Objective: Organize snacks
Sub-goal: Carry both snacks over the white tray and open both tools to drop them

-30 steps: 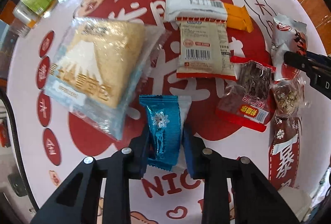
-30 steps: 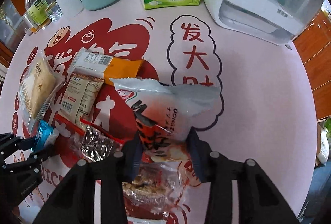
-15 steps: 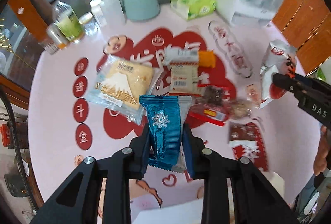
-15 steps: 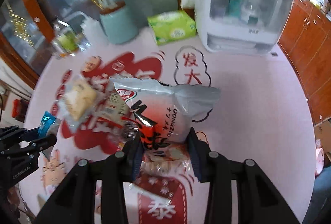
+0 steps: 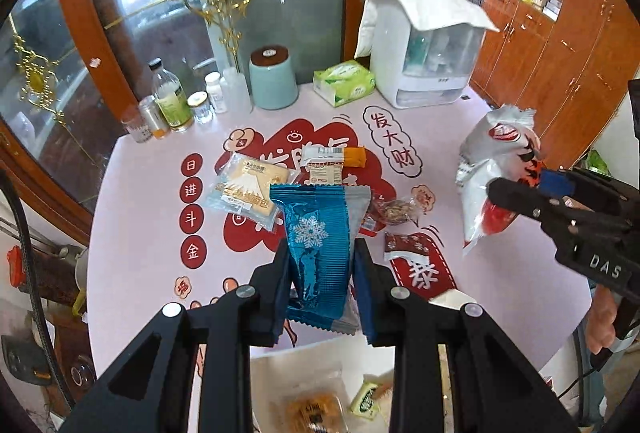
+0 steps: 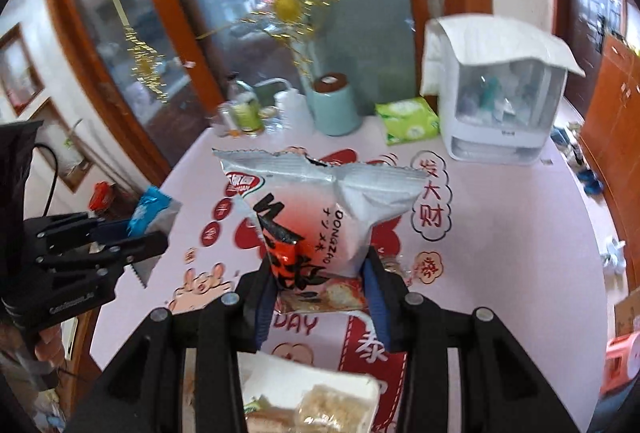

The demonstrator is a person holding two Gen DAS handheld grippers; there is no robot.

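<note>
My left gripper (image 5: 322,287) is shut on a blue snowflake snack packet (image 5: 318,245) and holds it high above the table. My right gripper (image 6: 320,297) is shut on a white and red snack bag (image 6: 320,209), also held high; the bag shows at the right of the left wrist view (image 5: 494,169). Several snacks lie on the pink table: a bread packet (image 5: 250,189), a beige packet (image 5: 325,173), an orange-ended bar (image 5: 334,155), a nut packet (image 5: 396,211). A white box (image 5: 320,389) with snacks inside sits below the left gripper and shows in the right wrist view (image 6: 312,397).
At the table's back stand a white appliance (image 5: 430,57), a green tissue pack (image 5: 344,83), a teal canister (image 5: 272,77) and several bottles (image 5: 172,105). The table edge runs along the left. Wooden cabinets (image 5: 560,45) stand at the right.
Both grippers have risen well above the table and pulled back, each carrying its snack. The white box has come into view beneath them.
</note>
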